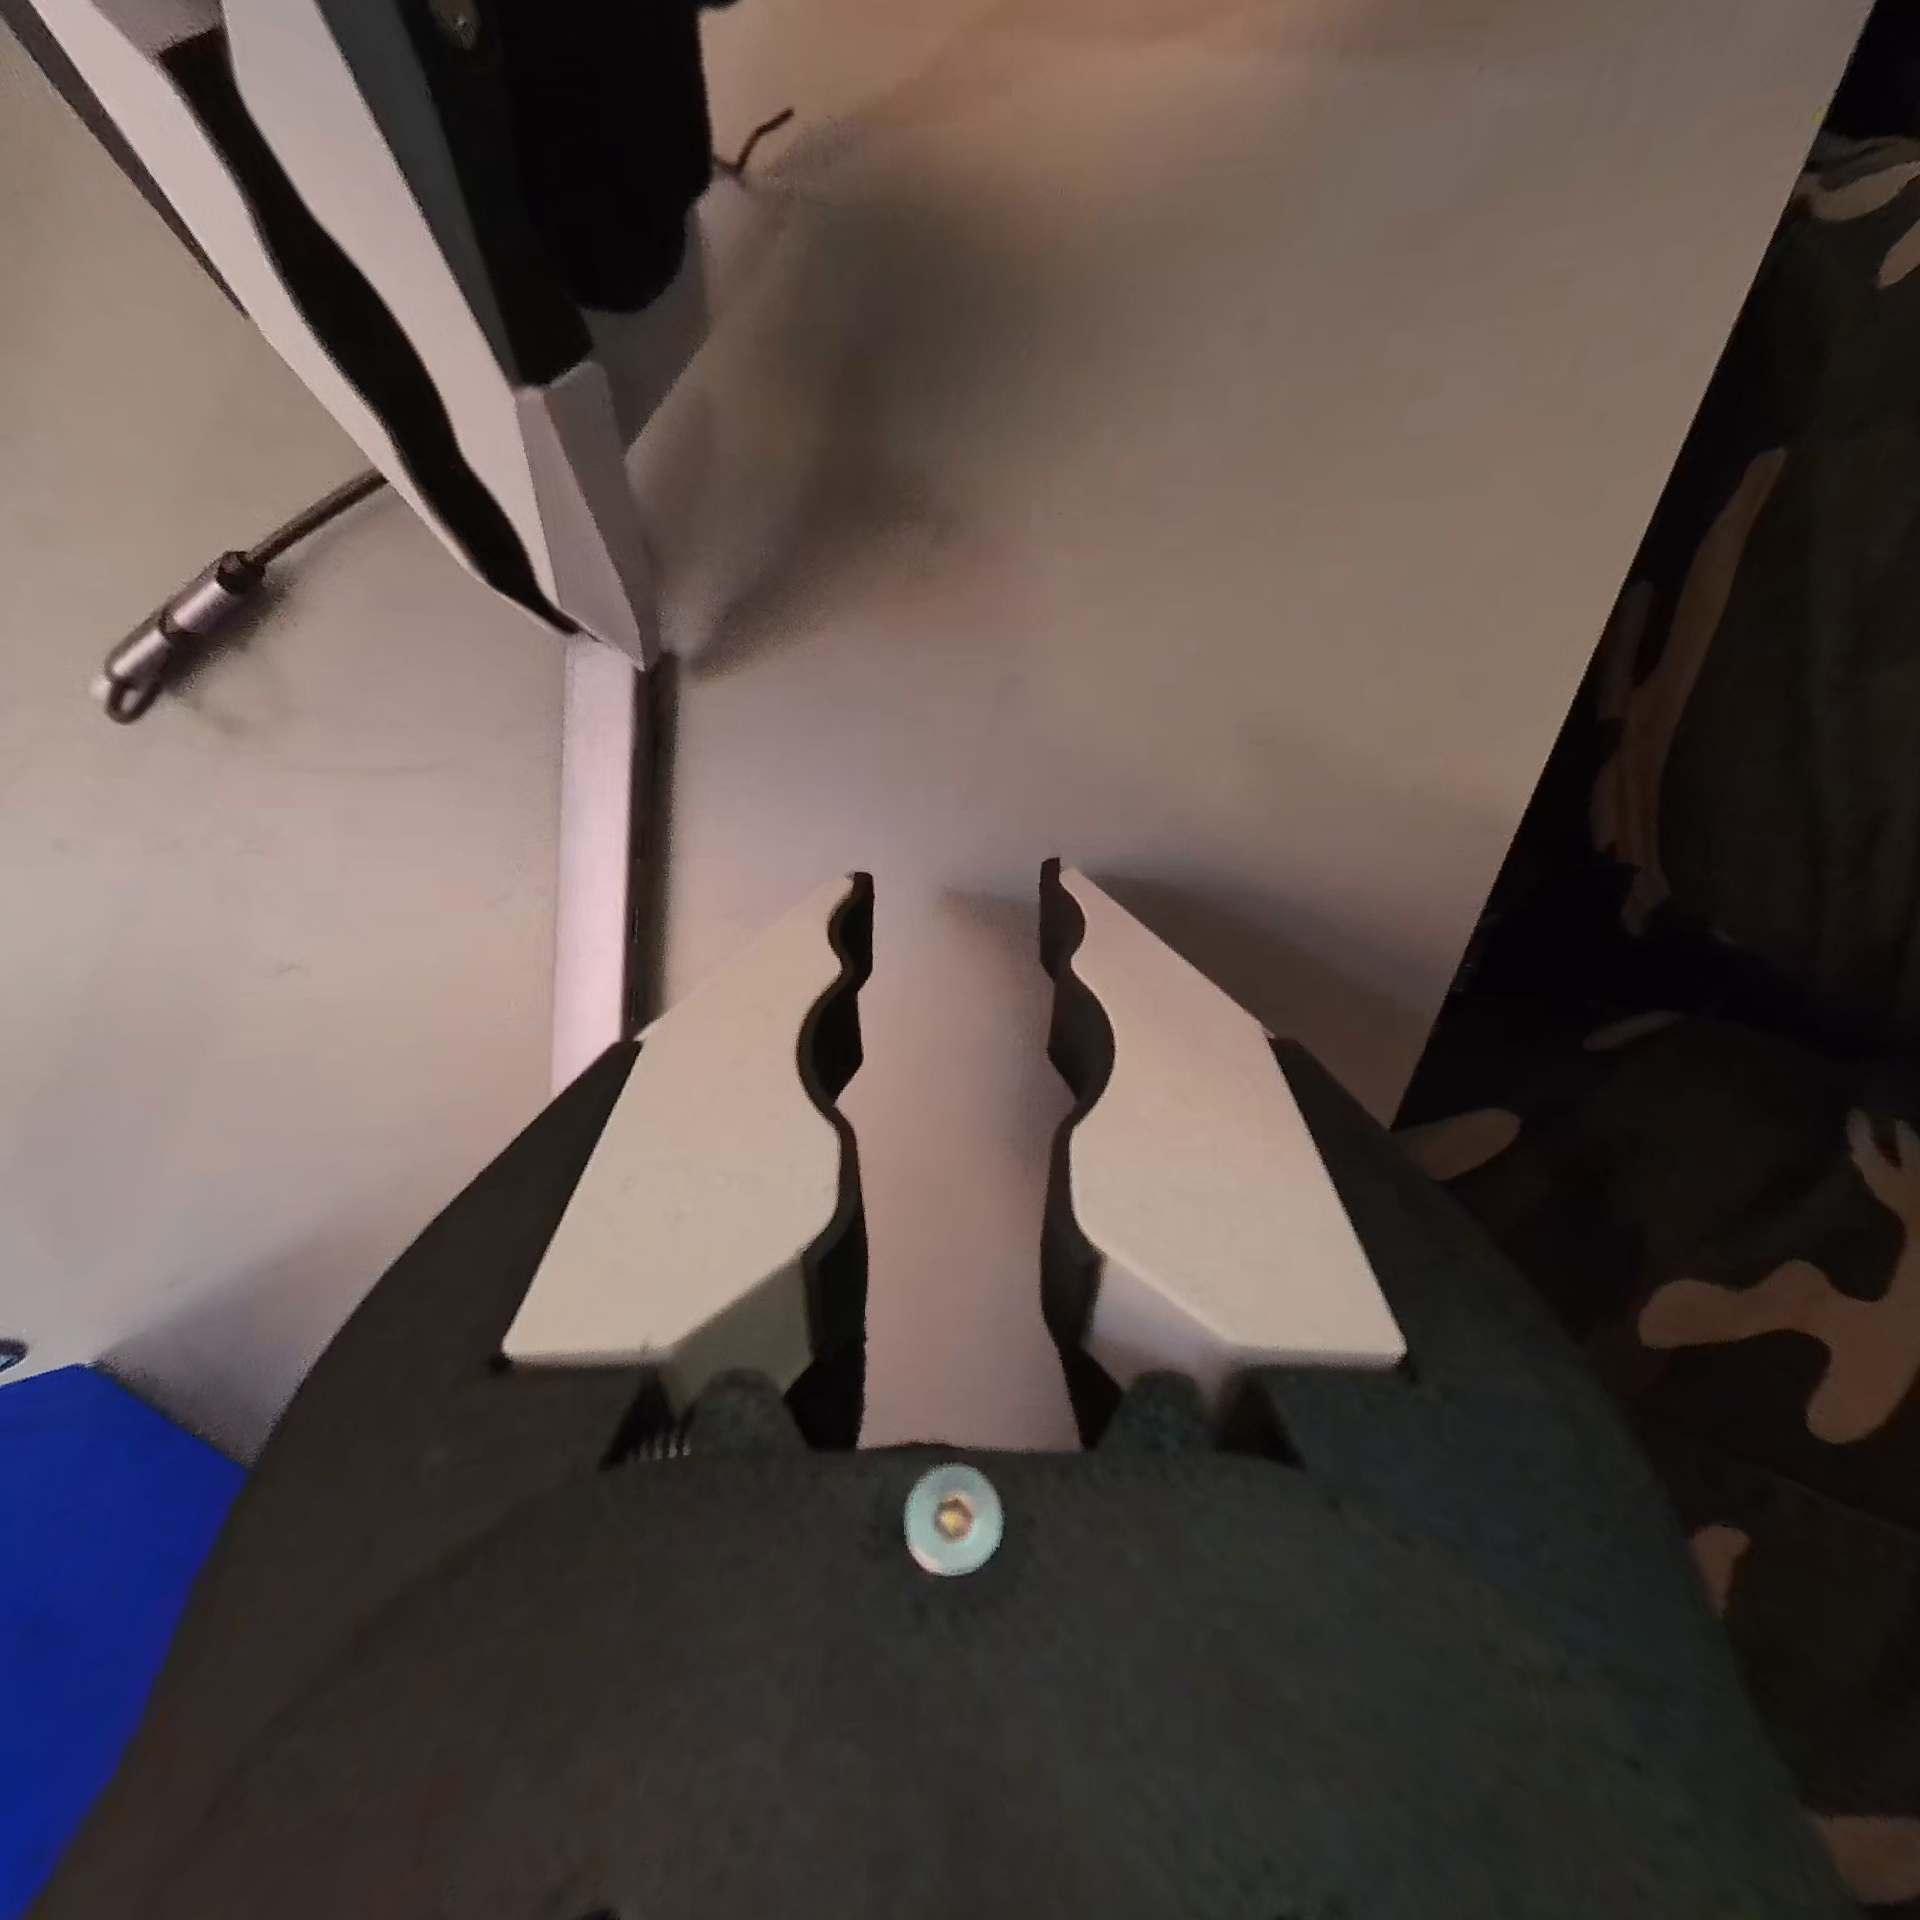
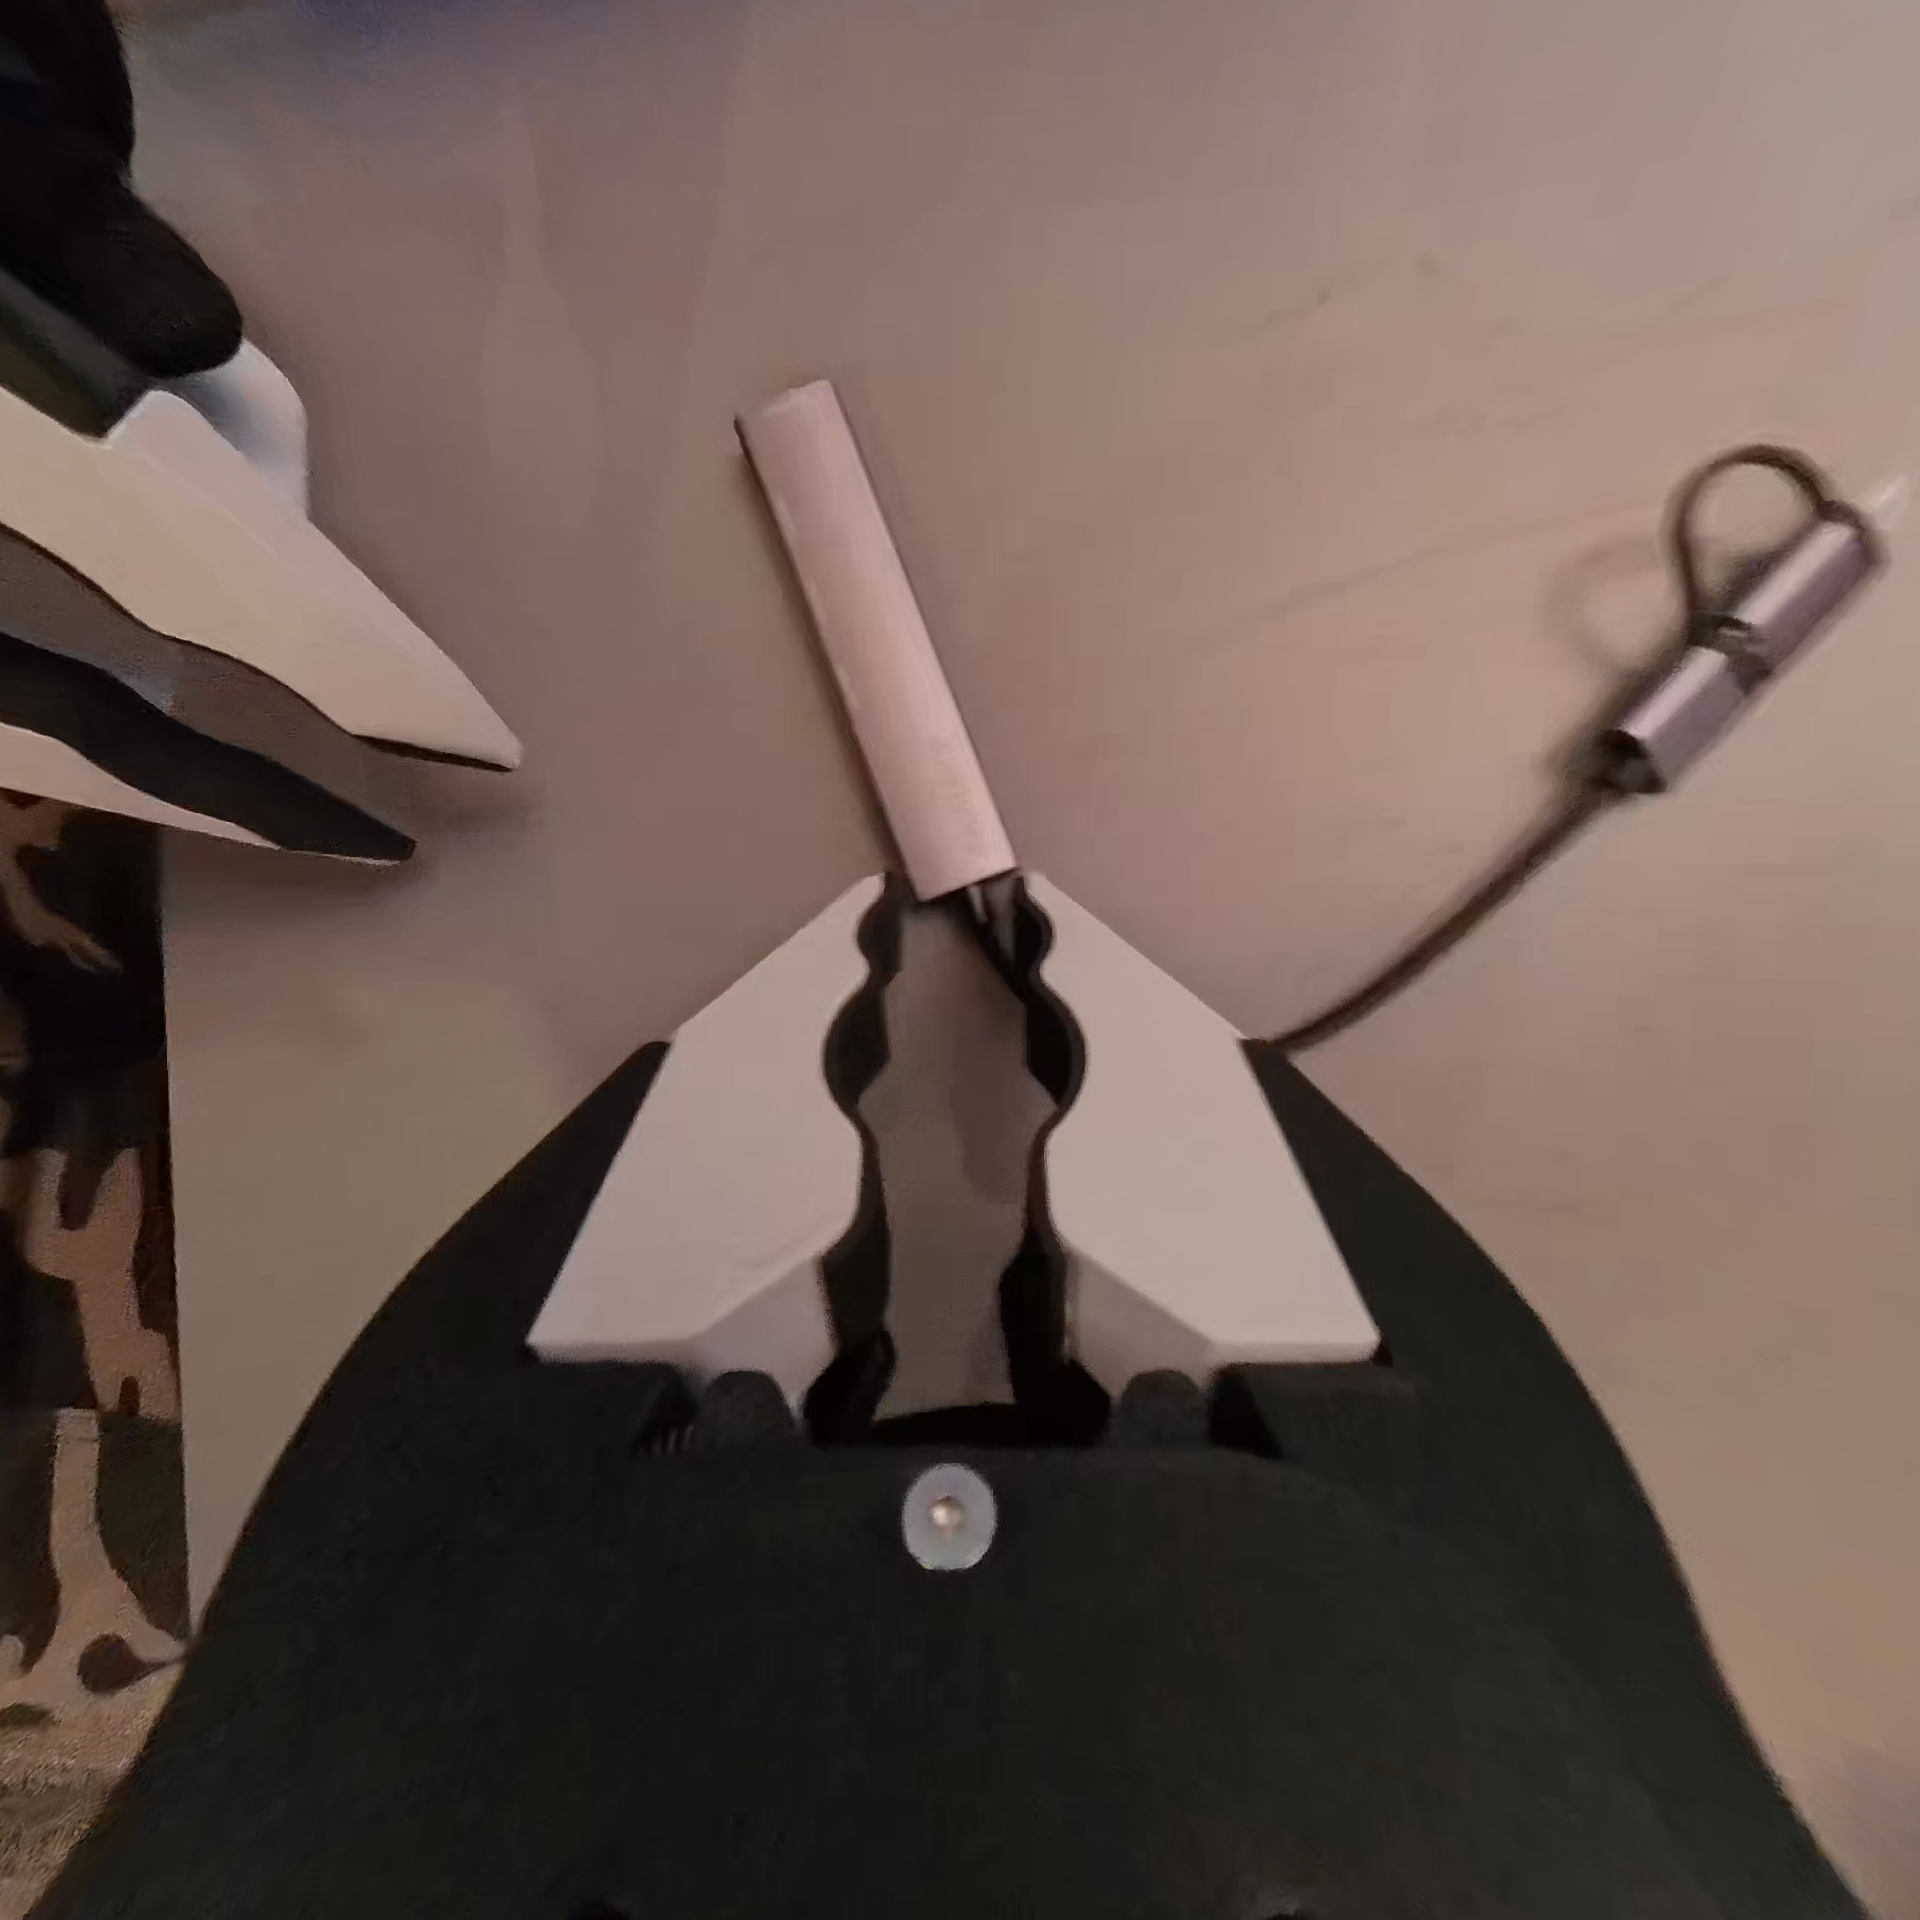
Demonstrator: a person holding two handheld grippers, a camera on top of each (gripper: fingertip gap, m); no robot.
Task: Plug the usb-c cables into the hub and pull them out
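The hub [image 2: 883, 644] is a slim silvery bar lying flat on the pale table. My right gripper [image 2: 956, 885] is closed around its near end, where a dark stub shows between the tips. In the left wrist view the hub [image 1: 597, 831] runs from the right gripper's tips [image 1: 603, 639] towards me. My left gripper [image 1: 956, 878] is open and empty, just right of the hub; it also shows in the right wrist view [image 2: 457, 808]. A usb-c cable with silvery plugs [image 2: 1745, 644] lies loose on the table; it also shows in the left wrist view [image 1: 177, 634].
Camouflage fabric [image 1: 1714, 935] runs along the table's edge; it also shows in the right wrist view [image 2: 73, 1143]. A blue object [image 1: 94, 1507] sits at the lower left. The pale table [image 1: 1143, 520] is bare beyond my left gripper. From either gripper's tips it is about 25 centimeters to the blue object [image 1: 94, 1507].
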